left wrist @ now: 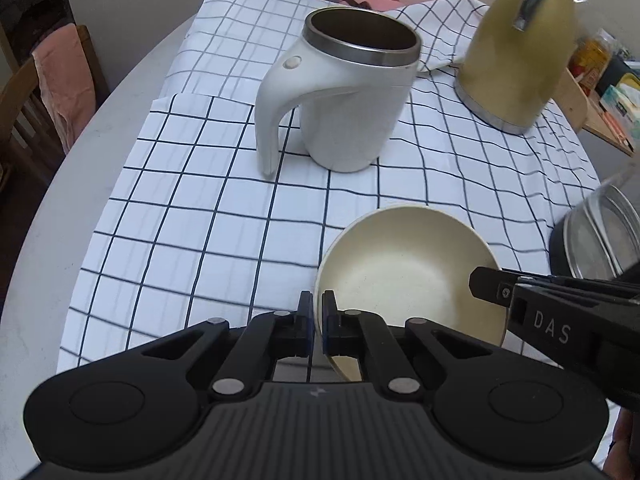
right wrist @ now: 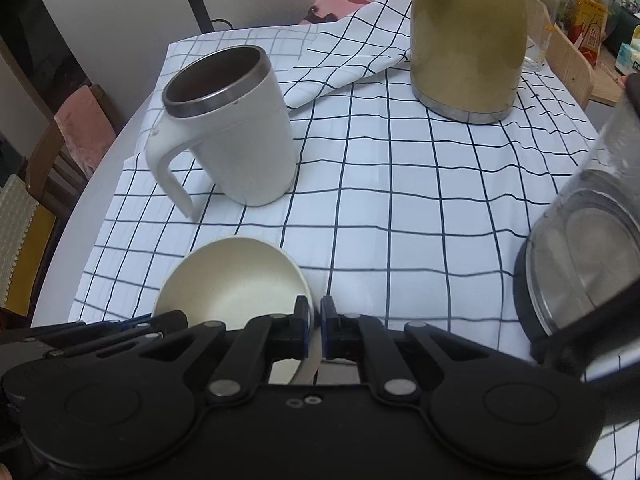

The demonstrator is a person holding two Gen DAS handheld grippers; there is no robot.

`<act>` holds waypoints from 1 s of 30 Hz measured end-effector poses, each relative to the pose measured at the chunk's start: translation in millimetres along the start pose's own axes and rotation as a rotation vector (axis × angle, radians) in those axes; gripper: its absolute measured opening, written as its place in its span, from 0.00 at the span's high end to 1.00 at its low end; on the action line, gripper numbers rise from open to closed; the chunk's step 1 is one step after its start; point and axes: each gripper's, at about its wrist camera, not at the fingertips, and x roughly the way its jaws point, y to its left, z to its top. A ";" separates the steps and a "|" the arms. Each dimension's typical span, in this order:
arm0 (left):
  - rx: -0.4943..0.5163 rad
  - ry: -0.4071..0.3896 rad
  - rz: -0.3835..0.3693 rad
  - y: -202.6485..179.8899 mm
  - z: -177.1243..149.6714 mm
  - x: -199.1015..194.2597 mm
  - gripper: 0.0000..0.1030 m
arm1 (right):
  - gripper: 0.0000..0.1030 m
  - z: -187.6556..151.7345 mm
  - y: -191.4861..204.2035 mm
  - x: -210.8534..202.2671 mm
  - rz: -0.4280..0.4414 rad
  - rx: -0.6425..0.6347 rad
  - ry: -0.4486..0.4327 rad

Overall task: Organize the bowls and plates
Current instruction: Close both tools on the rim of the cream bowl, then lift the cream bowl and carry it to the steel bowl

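Observation:
A cream bowl (left wrist: 408, 280) sits low over the checked cloth, held at two points of its rim. My left gripper (left wrist: 318, 300) is shut on the bowl's left rim, one blue pad inside and one outside. In the same view my right gripper (left wrist: 480, 284) reaches in from the right onto the opposite rim. In the right wrist view the bowl (right wrist: 232, 280) lies left of centre, and my right gripper (right wrist: 316, 308) is shut on its right rim. The left gripper (right wrist: 176, 318) shows at the bowl's near left edge.
A white mug (left wrist: 344, 96) with a steel rim stands behind the bowl. A gold jug (left wrist: 520, 52) stands at the back right. A glass kettle (right wrist: 592, 256) stands close on the right. The checked cloth (left wrist: 192, 216) covers a round white table (left wrist: 60, 200). A chair (left wrist: 48, 92) stands to the left.

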 end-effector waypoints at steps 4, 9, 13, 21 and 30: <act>0.023 -0.004 -0.003 -2.1 -13.7 -26.9 0.97 | 0.95 -12.6 2.3 -21.6 -0.001 0.009 0.006; 0.057 -0.010 -0.005 -3.3 -36.6 -64.8 0.97 | 0.95 -31.4 9.3 -54.7 -0.005 0.009 0.001; 0.080 -0.023 -0.011 -1.9 -56.0 -99.0 0.97 | 0.95 -49.4 17.1 -87.2 -0.013 -0.003 -0.010; 0.125 -0.049 -0.032 7.2 -94.9 -166.8 0.97 | 0.95 -88.7 38.4 -151.8 -0.012 -0.013 -0.041; 0.162 -0.072 -0.063 29.6 -151.0 -232.1 0.96 | 0.95 -141.4 69.8 -213.9 -0.015 -0.015 -0.064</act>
